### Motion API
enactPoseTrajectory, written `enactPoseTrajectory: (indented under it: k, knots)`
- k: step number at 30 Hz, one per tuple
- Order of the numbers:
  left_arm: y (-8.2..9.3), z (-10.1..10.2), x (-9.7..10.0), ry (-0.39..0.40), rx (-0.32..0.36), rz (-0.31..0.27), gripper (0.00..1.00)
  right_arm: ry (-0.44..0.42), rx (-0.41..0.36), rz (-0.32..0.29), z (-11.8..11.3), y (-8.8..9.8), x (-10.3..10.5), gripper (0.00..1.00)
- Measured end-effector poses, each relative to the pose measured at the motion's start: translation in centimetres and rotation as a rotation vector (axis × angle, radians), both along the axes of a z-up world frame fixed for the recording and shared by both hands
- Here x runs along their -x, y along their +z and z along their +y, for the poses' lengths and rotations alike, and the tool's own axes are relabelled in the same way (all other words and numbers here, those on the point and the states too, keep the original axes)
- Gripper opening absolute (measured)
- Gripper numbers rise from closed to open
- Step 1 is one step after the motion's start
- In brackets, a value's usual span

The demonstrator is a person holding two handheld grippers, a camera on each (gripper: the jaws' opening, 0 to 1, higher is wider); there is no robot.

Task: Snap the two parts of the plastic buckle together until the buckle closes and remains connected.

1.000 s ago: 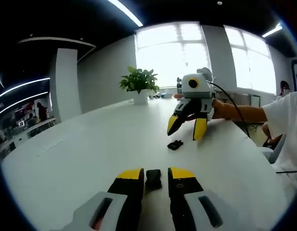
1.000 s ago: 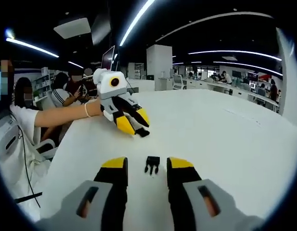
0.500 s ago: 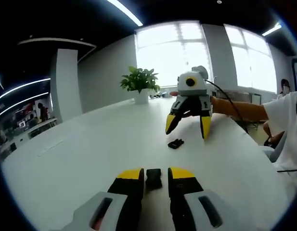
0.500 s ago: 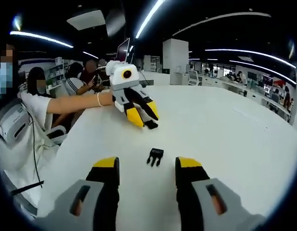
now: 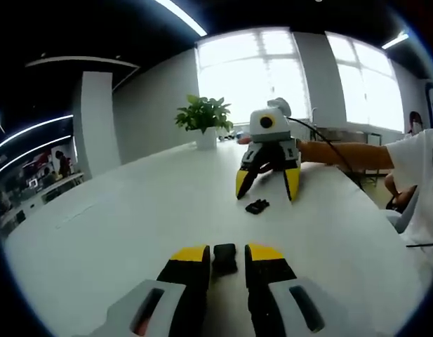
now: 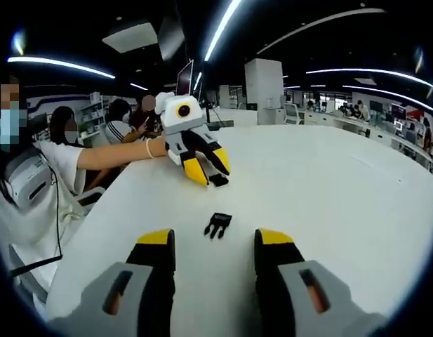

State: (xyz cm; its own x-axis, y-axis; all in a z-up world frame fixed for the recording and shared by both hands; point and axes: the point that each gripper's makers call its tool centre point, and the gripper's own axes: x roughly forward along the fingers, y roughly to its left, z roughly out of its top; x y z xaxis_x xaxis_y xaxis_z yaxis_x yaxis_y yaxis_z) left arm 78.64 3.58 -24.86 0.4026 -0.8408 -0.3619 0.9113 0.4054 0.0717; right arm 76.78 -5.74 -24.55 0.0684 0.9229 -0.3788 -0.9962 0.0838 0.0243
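A blocky black buckle part (image 5: 224, 258) sits between the yellow tips of my left gripper (image 5: 227, 254), which looks shut on it low over the white table (image 5: 111, 210). The right gripper view shows that left gripper (image 6: 208, 167) from the front, with the same black part (image 6: 218, 180) at its tips. The pronged buckle part (image 6: 217, 225) lies flat on the table just ahead of my right gripper (image 6: 213, 242), whose jaws stand wide apart and hold nothing. In the left gripper view the right gripper (image 5: 267, 189) hovers just beyond the pronged part (image 5: 257, 206).
A potted plant (image 5: 203, 119) stands at the table's far end under bright windows. A person's arm (image 5: 342, 153) reaches in from the right. Several seated people (image 6: 121, 119) and a monitor (image 6: 186, 76) are beyond the table's left edge.
The right gripper has shifted left in the left gripper view and its jaws have spread a little wider. The pronged part has stayed on the table. The left gripper has held still.
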Motion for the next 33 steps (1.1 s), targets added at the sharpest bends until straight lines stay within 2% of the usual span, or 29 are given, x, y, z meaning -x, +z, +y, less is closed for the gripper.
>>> enactPoseTrajectory:
  k: [3,13,16,26,30,33]
  knots:
    - [0.0,0.0,0.1,0.0,-0.001,-0.003,0.19,0.005,0.004,-0.013,-0.2,0.0,-0.1,0.33]
    - [0.1,0.2,0.4,0.005,-0.002,-0.004,0.19,0.0,0.018,-0.057,0.0,-0.1,-0.5,0.25]
    - [0.1,0.2,0.4,0.006,-0.002,-0.005,0.19,0.014,0.018,-0.058,0.0,-0.1,-0.3,0.18]
    - [-0.1,0.1,0.5,0.009,-0.002,-0.005,0.19,0.026,0.021,-0.072,0.4,-0.2,0.5,0.12]
    - [-0.2,0.1,0.5,0.01,-0.002,-0.006,0.19,0.035,0.037,-0.09,0.4,-0.3,1.2,0.01]
    - [-0.2,0.0,0.6,0.011,-0.002,-0.006,0.19,0.035,0.05,-0.109,0.6,-0.3,1.6,0.01]
